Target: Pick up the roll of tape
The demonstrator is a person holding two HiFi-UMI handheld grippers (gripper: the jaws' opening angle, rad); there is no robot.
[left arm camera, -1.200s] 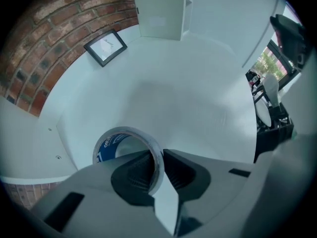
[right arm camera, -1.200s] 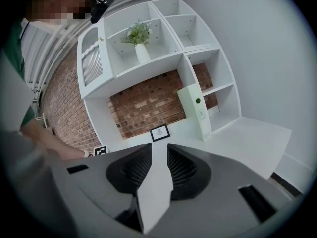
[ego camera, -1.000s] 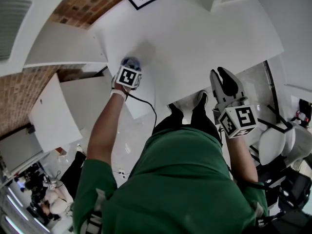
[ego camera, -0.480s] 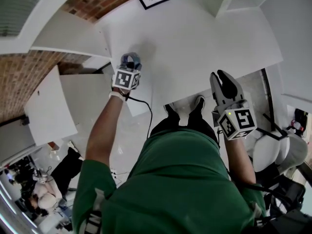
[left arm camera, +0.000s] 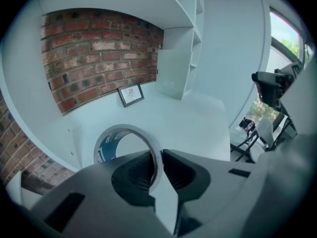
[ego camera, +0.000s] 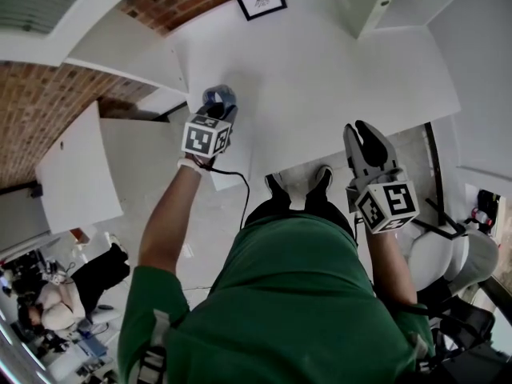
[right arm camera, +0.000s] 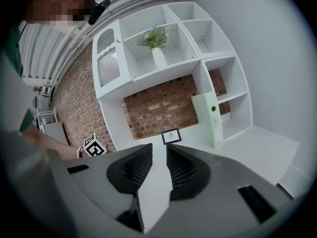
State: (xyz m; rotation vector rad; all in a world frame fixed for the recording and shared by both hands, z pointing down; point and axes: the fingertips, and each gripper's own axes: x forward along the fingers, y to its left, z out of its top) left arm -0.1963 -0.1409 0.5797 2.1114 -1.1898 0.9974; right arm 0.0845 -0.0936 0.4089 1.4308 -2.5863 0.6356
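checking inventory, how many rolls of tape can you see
1: the roll of tape, clamped in the left gripper over the white table. More may be hidden.

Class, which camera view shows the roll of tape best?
The left gripper view: the roll of tape appears close up as a ring, its wall pinched between the jaws. The head view shows only a small bluish part beyond the left gripper. The right gripper view doesn't show it.

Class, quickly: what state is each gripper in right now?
Left gripper: closed on the roll of tape.
Right gripper: open, empty.
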